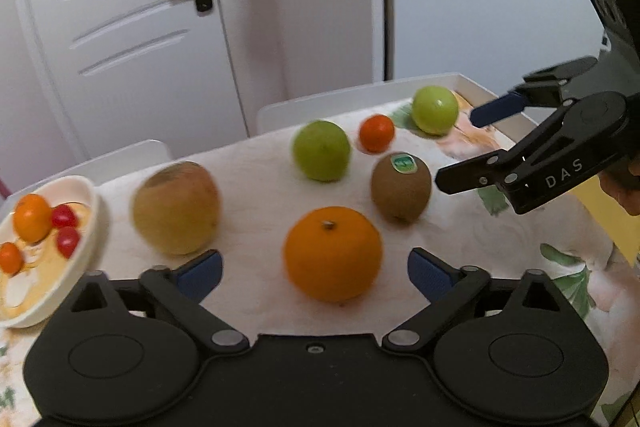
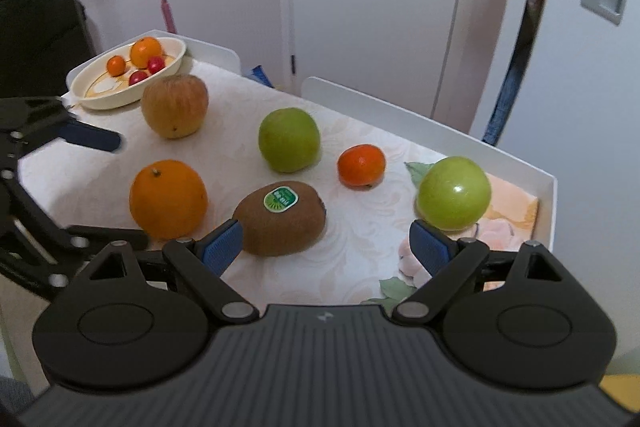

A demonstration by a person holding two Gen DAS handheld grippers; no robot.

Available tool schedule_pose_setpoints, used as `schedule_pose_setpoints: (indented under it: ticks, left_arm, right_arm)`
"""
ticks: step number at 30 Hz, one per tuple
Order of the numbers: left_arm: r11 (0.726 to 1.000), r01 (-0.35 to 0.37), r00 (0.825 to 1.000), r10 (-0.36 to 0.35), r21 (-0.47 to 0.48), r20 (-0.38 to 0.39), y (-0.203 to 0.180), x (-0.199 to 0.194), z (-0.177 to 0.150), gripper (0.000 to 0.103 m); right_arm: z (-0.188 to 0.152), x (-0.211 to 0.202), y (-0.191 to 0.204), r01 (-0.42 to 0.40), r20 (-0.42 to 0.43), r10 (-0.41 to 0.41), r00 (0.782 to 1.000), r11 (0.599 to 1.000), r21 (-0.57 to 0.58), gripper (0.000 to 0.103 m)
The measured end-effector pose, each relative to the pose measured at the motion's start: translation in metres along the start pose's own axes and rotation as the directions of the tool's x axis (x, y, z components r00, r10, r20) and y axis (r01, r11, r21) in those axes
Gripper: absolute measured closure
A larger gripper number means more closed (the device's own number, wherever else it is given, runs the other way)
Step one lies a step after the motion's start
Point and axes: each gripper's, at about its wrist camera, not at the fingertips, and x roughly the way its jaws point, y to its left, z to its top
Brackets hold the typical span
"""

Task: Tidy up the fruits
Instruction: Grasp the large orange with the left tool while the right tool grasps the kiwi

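Observation:
A large orange (image 1: pixel 332 253) (image 2: pixel 168 199) lies on the table just ahead of my open, empty left gripper (image 1: pixel 314 273), between its blue pads. A brown kiwi (image 1: pixel 401 187) (image 2: pixel 280 223) with a green sticker lies just ahead of my open, empty right gripper (image 2: pixel 326 249), near its left pad. Two green apples (image 1: pixel 321 150) (image 2: pixel 454 193), a small tangerine (image 1: pixel 376 133) (image 2: pixel 361 165) and a yellowish apple (image 1: pixel 176 207) (image 2: pixel 175 105) lie around them. A cream bowl (image 1: pixel 86 223) (image 2: pixel 96 99) at the left holds small oranges and red tomatoes.
The table has a floral cloth (image 1: pixel 256 167) and a raised white rim (image 2: pixel 440 125). White doors (image 1: pixel 132 7) stand behind it. The right gripper shows at the right of the left wrist view (image 1: pixel 460 151); the left gripper shows at the left of the right wrist view (image 2: pixel 116 187).

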Motion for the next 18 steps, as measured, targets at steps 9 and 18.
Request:
schedule_pose_setpoints:
  ticks: [9, 18]
  left_arm:
    - [1.0, 0.017, 0.999, -0.018, -0.015, -0.038, -0.005, 0.03, 0.001, 0.032]
    - [1.0, 0.009, 0.999, -0.01, -0.015, -0.043, -0.005, 0.03, 0.001, 0.036]
  right_arm:
    - [-0.005, 0.015, -0.003, -0.073, -0.018, 0.073, 0.997, 0.997, -0.029, 0.0]
    - [-0.006, 0.028, 0.004, -0.111, -0.023, 0.11, 0.994, 0.992, -0.058, 0.001]
